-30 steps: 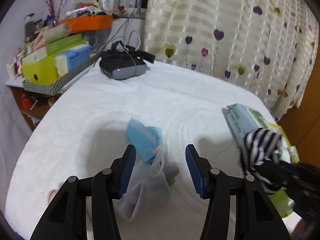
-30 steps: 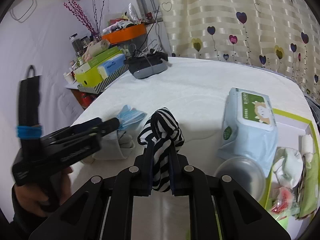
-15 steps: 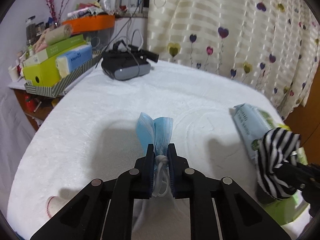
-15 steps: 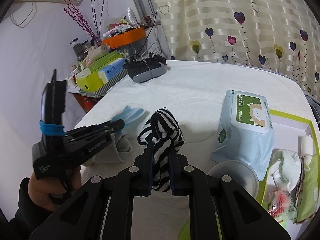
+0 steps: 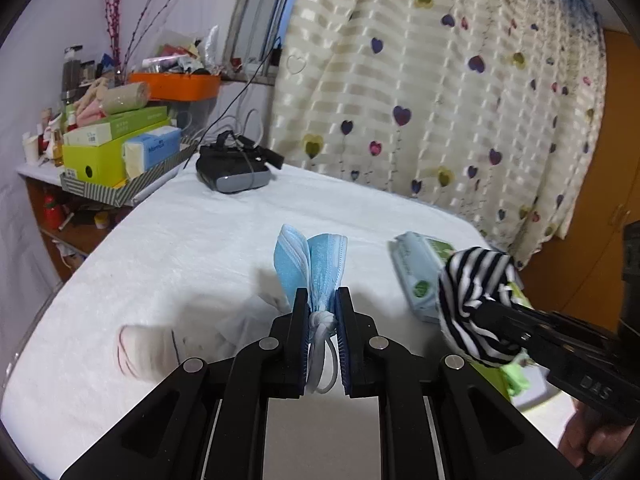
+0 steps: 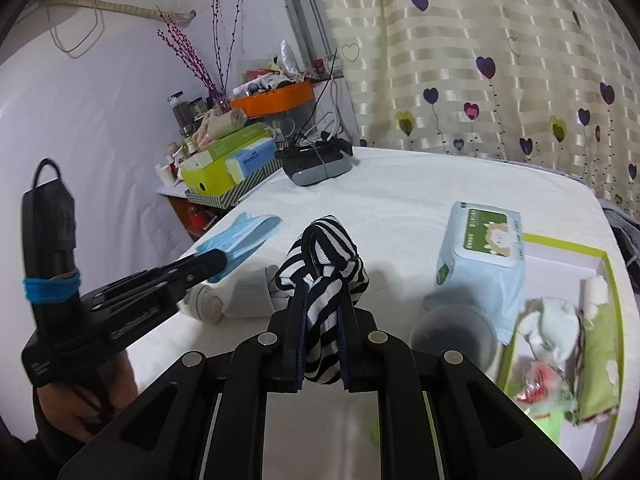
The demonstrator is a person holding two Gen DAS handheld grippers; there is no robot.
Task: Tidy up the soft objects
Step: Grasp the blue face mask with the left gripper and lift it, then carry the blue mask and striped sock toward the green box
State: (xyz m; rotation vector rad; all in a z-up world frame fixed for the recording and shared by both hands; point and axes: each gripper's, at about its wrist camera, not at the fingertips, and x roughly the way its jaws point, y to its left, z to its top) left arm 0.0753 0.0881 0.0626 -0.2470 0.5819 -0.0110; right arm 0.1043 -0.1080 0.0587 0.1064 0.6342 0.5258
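Note:
My left gripper [image 5: 321, 300] is shut on a folded light blue face mask [image 5: 312, 264], pinching it at its white ear loops and holding it up off the white bed [image 5: 180, 248]. From the right wrist view the same mask [image 6: 244, 236] sticks out of the left gripper [image 6: 218, 258]. My right gripper [image 6: 321, 292] is shut on a rolled black-and-white striped cloth [image 6: 324, 260], also seen at the right of the left wrist view as the striped cloth [image 5: 476, 304]. A rolled pale sock [image 5: 148, 352] and a grey cloth [image 6: 252, 292] lie on the bed below.
A green-rimmed tray [image 6: 568, 248] at the right holds several soft items. A wet-wipes pack [image 6: 480, 256] and a clear round lid [image 6: 452, 332] lie beside it. A black headset [image 5: 236, 168] sits at the far end, cluttered shelves with boxes [image 5: 108, 152] to the left.
My left gripper shut on the blue mask and lifted it off the bed, leaving the sock and grey cloth behind. My right gripper, still holding the striped cloth, rose a little.

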